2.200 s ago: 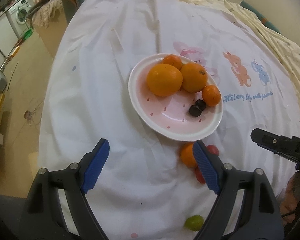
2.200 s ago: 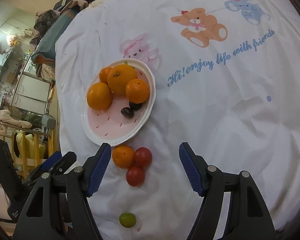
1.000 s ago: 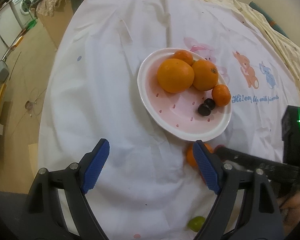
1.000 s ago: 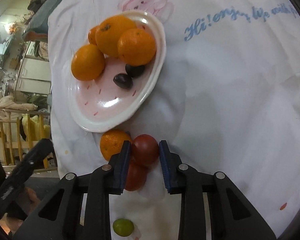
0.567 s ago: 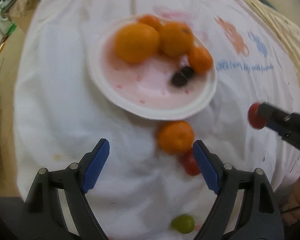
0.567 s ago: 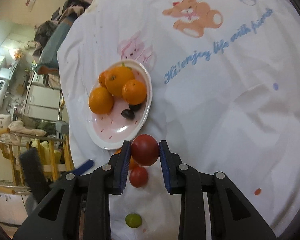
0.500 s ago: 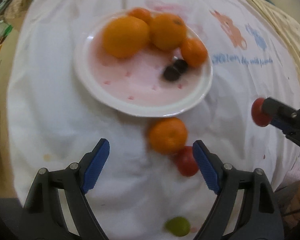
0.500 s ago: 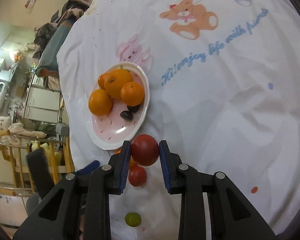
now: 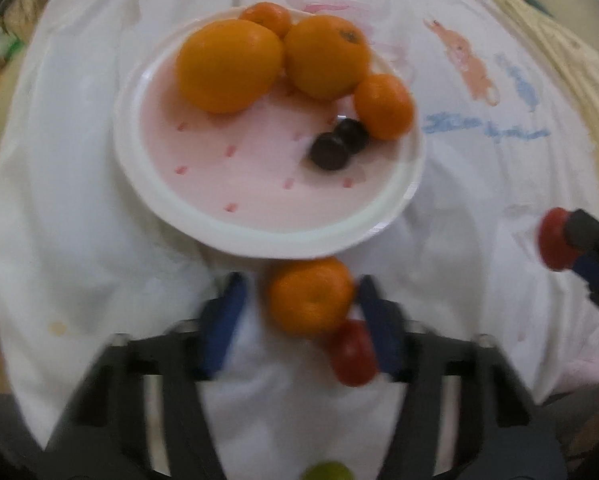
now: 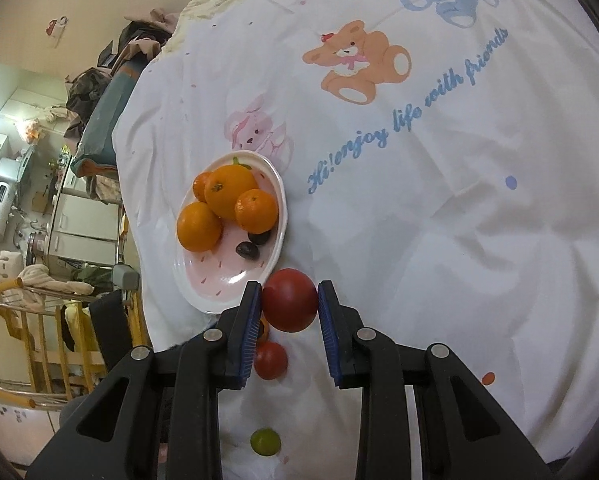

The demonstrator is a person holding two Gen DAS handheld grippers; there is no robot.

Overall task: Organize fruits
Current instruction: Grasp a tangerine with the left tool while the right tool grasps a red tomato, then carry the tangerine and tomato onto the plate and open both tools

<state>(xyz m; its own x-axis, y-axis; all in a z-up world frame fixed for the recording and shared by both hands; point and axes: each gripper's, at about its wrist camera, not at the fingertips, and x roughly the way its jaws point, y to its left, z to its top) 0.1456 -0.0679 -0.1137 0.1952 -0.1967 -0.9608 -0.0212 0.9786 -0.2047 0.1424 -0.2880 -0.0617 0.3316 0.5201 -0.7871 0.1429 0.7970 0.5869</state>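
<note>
A pink plate [image 9: 259, 236] [image 10: 187, 280] holds several oranges and two dark plums [image 9: 331, 152]. Just below its rim a loose mandarin [image 9: 309, 296] lies on the cloth, between the fingers of my left gripper [image 9: 301, 312], which is partly closed around it with a gap on the left; the view is blurred. A red tomato [image 9: 353, 354] [image 10: 270, 360] lies beside it. My right gripper [image 10: 289, 304] is shut on another red tomato [image 10: 290, 299] [image 9: 553, 238], held above the cloth. A small green fruit [image 10: 265, 442] [image 9: 327, 474] lies nearer me.
A white cloth [image 10: 419, 220] printed with cartoon animals and blue writing covers the table. Beyond its left edge are furniture, clothes and a wooden rack [image 10: 39, 340].
My left gripper has moved forward over the loose mandarin and its fingers have closed in around it. My right gripper has lifted the tomato off the cloth and holds it up.
</note>
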